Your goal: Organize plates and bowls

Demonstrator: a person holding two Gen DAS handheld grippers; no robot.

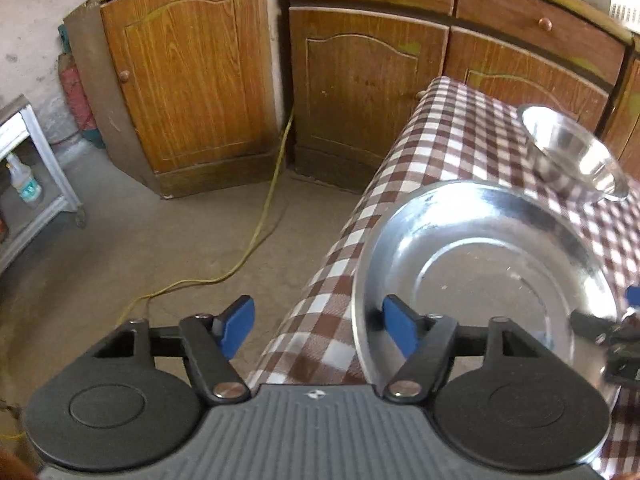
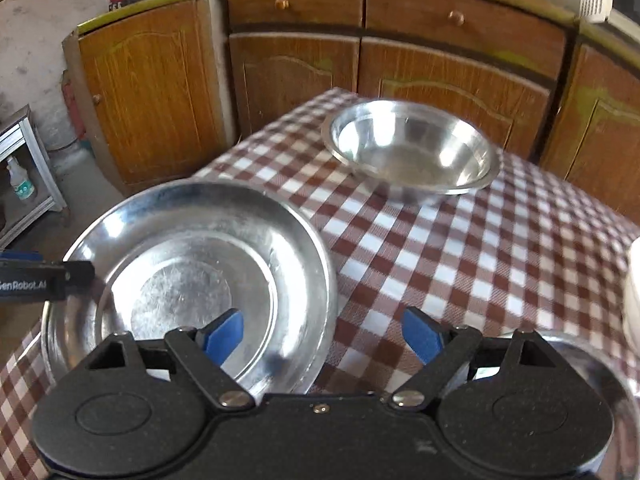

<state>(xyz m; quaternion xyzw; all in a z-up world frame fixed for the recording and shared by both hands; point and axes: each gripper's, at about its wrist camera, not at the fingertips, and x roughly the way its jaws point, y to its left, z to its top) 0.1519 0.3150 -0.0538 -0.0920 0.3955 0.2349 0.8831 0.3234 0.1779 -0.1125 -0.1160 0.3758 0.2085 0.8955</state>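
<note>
Straddling the plate [image 1: 480,272] rim from both sides, we hold the left gripper [image 1: 320,326] and right gripper [image 2: 320,336] with fingers apart, gripping nothing. The plate lies at the surface [image 2: 460,264] edge, overhanging slightly; the bowl [image 2: 412,148] sits beyond. We should seat each rim squarely before closing. Checked cloth between plate and bowl offers free room.

A shiny steel plate [image 2: 208,264], wide-rimmed and empty, is set upright at the near left edge of the checked cloth, while a steel bowl [image 2: 412,148], also empty, is placed farther back.
</note>
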